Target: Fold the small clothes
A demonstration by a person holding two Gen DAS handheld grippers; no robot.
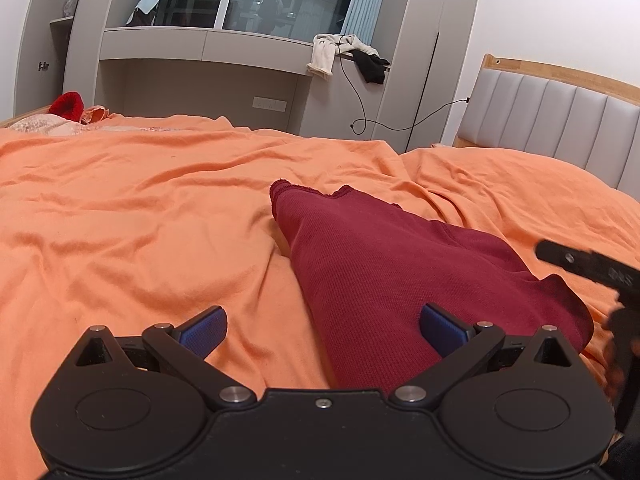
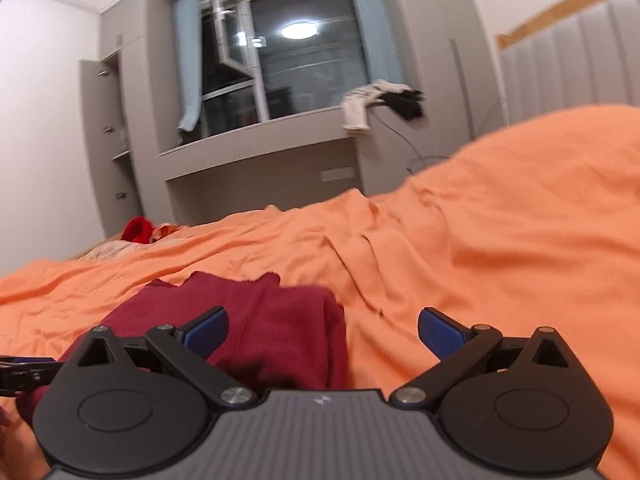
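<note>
A dark red knitted garment (image 1: pixel 384 276) lies folded on the orange bedsheet (image 1: pixel 132 216), stretching away from me. My left gripper (image 1: pixel 323 330) hangs open just above its near end, blue pads wide apart and empty. In the right wrist view the same garment (image 2: pixel 276 332) sits low and left of centre. My right gripper (image 2: pixel 323 330) is open too, with its left pad over the cloth and its right pad over bare sheet. The right gripper's black body (image 1: pixel 592 268) shows at the right edge of the left wrist view.
The orange sheet (image 2: pixel 480 248) rises over a pillow at the right, by a grey padded headboard (image 1: pixel 552 120). A red item (image 1: pixel 66 105) and pale cloth lie at the bed's far left. Grey cabinets, a window ledge with draped clothes (image 1: pixel 348 54) and a cable stand beyond.
</note>
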